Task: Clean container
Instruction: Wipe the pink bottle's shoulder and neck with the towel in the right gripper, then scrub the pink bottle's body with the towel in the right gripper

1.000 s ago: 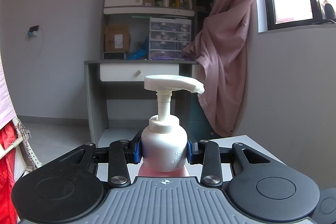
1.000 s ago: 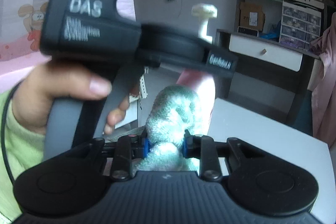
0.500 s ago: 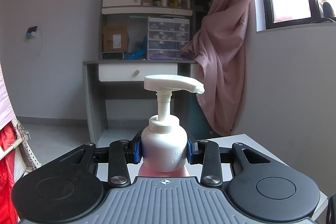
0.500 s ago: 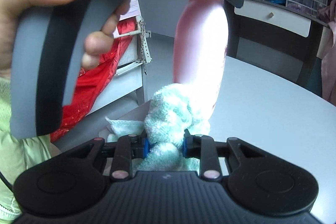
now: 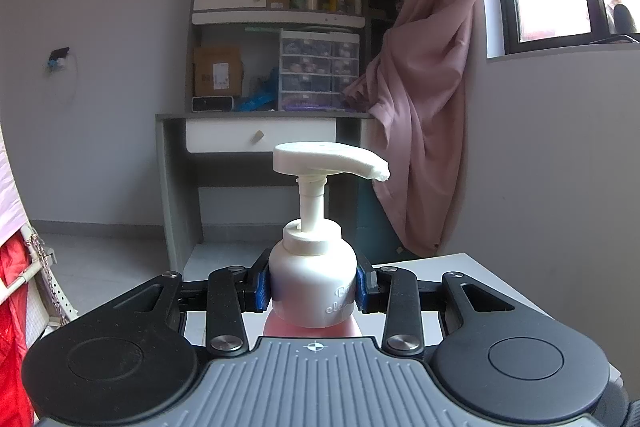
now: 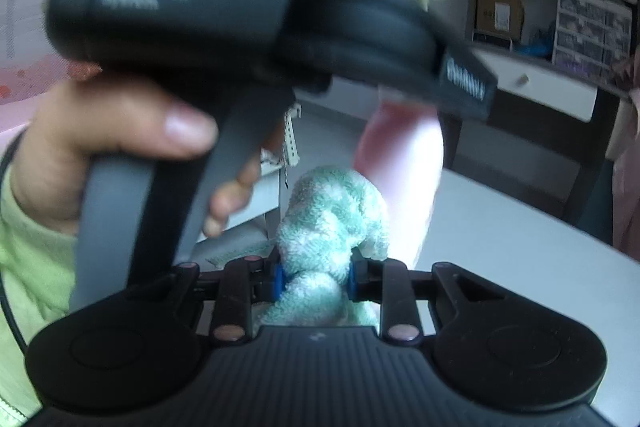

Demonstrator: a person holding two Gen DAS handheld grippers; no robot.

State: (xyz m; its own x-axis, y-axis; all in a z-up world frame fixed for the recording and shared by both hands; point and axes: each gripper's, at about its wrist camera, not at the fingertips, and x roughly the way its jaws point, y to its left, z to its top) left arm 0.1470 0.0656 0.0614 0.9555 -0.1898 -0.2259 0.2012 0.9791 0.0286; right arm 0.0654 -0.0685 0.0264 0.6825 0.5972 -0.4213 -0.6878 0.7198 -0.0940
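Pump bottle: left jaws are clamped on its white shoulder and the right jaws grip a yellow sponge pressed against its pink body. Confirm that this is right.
One detail is wrong. The right gripper holds no yellow sponge: the right wrist view shows a pale green terry cloth between its jaws, against the pink body. The rest stands: the left gripper is clamped on the white shoulder of the pump bottle.

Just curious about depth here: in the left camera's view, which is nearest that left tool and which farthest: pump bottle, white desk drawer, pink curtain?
1. Pump bottle: clamped in the tool.
2. Pink curtain: right, draped against the desk; close call.
3. White desk drawer: centre, across the room.
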